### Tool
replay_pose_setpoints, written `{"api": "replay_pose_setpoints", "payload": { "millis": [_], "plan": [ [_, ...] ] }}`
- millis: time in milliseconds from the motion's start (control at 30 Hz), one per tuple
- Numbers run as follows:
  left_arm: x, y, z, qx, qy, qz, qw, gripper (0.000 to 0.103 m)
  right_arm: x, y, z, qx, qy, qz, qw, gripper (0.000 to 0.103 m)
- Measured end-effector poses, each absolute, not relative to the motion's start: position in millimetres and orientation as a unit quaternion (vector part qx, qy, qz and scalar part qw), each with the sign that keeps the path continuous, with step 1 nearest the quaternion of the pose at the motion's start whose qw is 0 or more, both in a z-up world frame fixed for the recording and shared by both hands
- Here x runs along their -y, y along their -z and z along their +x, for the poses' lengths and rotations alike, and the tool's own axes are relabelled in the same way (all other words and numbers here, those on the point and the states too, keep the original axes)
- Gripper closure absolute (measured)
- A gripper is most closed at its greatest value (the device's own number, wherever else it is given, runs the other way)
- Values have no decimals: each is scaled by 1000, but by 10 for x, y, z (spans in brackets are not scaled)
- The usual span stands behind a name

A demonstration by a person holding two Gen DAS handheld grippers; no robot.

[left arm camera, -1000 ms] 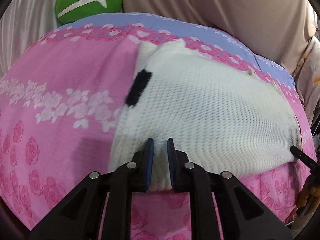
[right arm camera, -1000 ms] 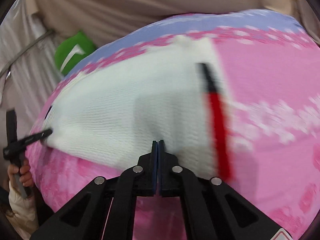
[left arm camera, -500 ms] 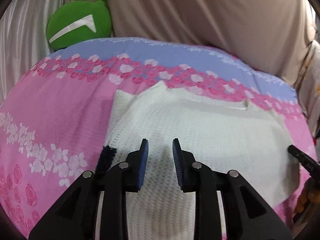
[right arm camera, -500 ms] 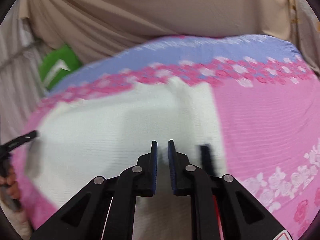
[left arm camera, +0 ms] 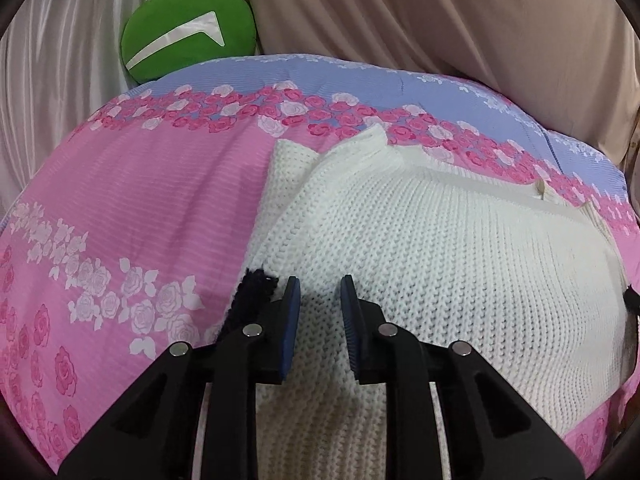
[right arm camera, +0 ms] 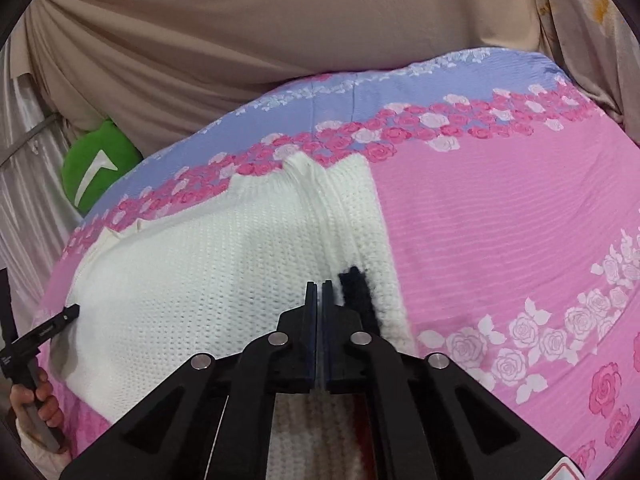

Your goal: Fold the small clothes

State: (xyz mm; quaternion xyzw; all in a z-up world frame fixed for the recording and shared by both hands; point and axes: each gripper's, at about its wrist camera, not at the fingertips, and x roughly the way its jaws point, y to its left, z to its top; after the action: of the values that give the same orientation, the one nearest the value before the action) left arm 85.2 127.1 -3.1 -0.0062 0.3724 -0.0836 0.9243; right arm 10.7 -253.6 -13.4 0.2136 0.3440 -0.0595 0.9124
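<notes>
chunky white knit sweater (left arm camera: 440, 248) on rose-print bed sheet (left arm camera: 140, 200); left gripper (left arm camera: 320, 312) jaws parted, just narrowing, empty; right gripper (right arm camera: 319, 304) jaws nearly closed, empty.

Bare pink bedsheet (left arm camera: 132, 196) flanks the white sweater (left arm camera: 460, 248); beige curtain (right arm camera: 280, 40) blocks beyond.

A pink bedspread (left arm camera: 140, 200) printed with roses, its far edge banded in lilac, covers the bed. A round green cushion (left arm camera: 188, 32) sits at the far left corner, against beige draped curtains (right arm camera: 280, 32).
</notes>
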Motion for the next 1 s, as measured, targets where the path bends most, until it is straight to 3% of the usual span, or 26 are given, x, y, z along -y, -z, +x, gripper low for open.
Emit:
{"api": "replay_pose_setpoints", "payload": {
  "millis": [33, 267, 500, 833, 933, 1000],
  "plan": [
    [-1263, 30, 842, -373, 84, -6, 924, 82, 2473, 83, 94, -340, 49, 212, 915, 90],
    [-1191, 23, 743, -372, 66, 7, 926, 81, 1767, -92, 161, -340, -38, 165, 925, 90],
    [-1306, -26, 396, -368, 85, -8, 926, 67, 1194, 13, 256, -363, -97, 136, 916, 90],
    [-1944, -82, 225, -366, 53, -87, 925, 55, 1042, -170, 632, -355, -125, 130, 917, 90],
    [-1997, -43, 229, -372, 54, -91, 922, 55, 875, -35, 797, -378, -137, 119, 908, 90],
    [-1994, -13, 237, -375, 55, -88, 921, 47, 740, 151, 883, -401, -139, 105, 899, 90]
  ]
}}
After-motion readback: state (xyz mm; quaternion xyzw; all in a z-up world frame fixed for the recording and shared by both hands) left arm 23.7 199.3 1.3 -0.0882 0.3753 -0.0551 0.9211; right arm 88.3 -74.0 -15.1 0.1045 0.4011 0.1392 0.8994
